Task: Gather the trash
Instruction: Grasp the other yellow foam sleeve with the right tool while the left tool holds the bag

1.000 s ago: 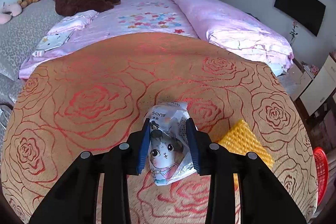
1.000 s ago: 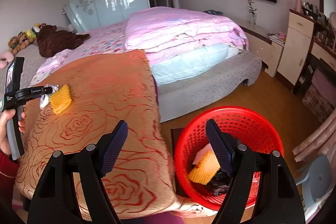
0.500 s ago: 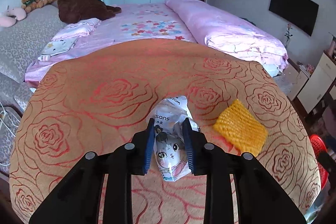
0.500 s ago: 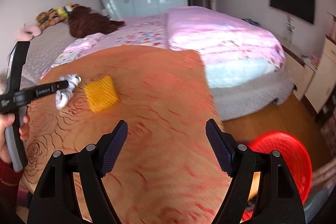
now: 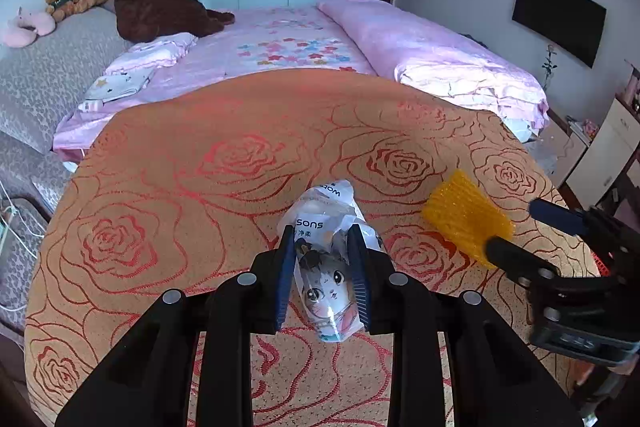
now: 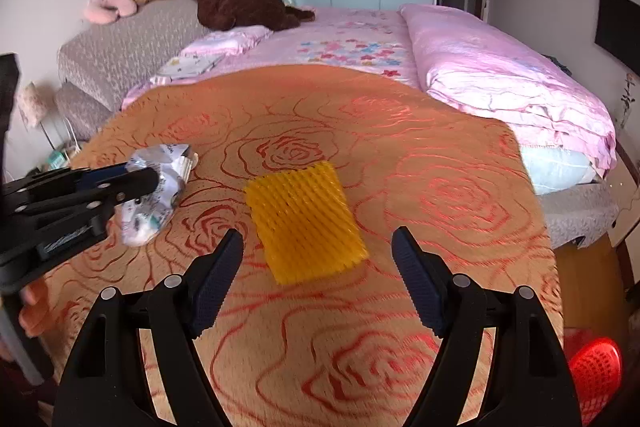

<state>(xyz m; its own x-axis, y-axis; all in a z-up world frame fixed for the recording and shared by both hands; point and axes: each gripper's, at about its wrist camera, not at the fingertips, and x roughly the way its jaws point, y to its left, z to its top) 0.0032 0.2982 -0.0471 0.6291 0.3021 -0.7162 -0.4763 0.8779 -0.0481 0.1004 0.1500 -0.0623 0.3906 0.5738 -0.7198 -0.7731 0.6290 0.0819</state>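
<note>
Left gripper [image 5: 322, 259] pinches the cat-print wrapper [image 5: 326, 267] for binning, while the right gripper [image 6: 316, 267], fingers spread, lines up on the yellow foam net [image 6: 304, 221]

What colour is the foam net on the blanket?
Yellow foam net, clearest in the right wrist view.

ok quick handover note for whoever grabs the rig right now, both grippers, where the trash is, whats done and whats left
Left gripper: shut on the cat-print wrapper, which sits on the orange rose blanket.
Right gripper: open and empty, hovering just short of the yellow foam net, which lies flat on the blanket to the wrapper's right.
Red basket: on the floor past the blanket's right edge, only partly in view.
Done: wrapper gripped.
Left: carry the wrapper to the basket, grab the foam net and bin it too.
</note>
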